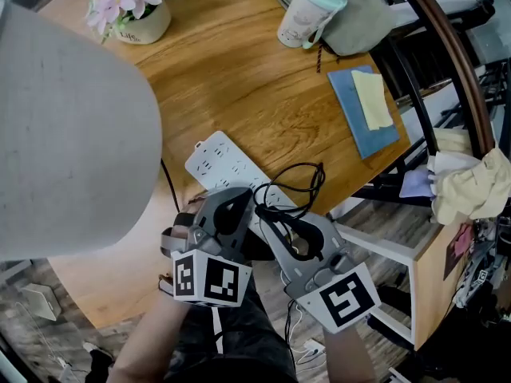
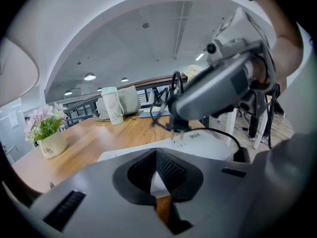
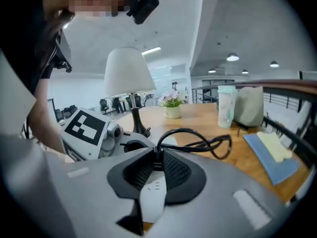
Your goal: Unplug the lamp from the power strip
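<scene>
A white power strip lies on the wooden table near its front edge. The lamp's big pale shade fills the left of the head view; its black stem and base stand beyond the grippers. My right gripper is shut on the lamp's black plug, held just above the power strip with its prongs showing. The black cord loops away from the jaws. My left gripper is shut with nothing in it, tips down over the strip beside the right one.
A pot of pink flowers stands at the back left. A pale cup and a grey bag sit at the back right. A blue notebook with a yellow pad lies near the right edge. Clothes hang beyond the table.
</scene>
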`<state>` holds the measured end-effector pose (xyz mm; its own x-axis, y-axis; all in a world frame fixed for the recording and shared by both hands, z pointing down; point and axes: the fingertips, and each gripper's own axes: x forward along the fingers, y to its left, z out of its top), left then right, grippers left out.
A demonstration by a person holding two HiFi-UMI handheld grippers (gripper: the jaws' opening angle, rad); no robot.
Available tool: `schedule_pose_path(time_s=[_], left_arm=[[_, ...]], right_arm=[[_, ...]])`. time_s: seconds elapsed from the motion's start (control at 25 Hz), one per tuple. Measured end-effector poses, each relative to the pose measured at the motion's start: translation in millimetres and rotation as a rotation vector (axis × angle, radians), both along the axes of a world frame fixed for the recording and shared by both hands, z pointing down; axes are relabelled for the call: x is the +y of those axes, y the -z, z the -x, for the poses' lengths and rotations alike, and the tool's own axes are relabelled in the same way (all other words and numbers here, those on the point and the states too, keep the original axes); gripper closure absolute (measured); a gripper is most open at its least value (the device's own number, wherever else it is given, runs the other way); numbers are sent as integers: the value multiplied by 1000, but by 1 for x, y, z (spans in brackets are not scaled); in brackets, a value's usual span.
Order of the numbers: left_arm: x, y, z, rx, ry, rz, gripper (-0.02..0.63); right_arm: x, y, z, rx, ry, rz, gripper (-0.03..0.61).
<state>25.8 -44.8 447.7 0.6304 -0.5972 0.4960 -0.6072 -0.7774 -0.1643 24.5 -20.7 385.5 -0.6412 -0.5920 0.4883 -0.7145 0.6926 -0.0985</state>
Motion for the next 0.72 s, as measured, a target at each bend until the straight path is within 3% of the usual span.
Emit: schedule_pose_path(time_s=[0.12,0.28,0.52,0.72], left_arm=[[0,-1,2,-28,0,-9,623],[-1,3,10,-114,13,-72,621],[-2,21,26,-107,51,-133,621],[11,23,32,-103,47,-131,621]], right_arm=[[-2,-4,1,42,48,12,514],[-3,-17,-2,39,12,48,514],[-11,-25,-10,-24,-25,72,511],[-29,-28,-26,-46,-118,68,511]])
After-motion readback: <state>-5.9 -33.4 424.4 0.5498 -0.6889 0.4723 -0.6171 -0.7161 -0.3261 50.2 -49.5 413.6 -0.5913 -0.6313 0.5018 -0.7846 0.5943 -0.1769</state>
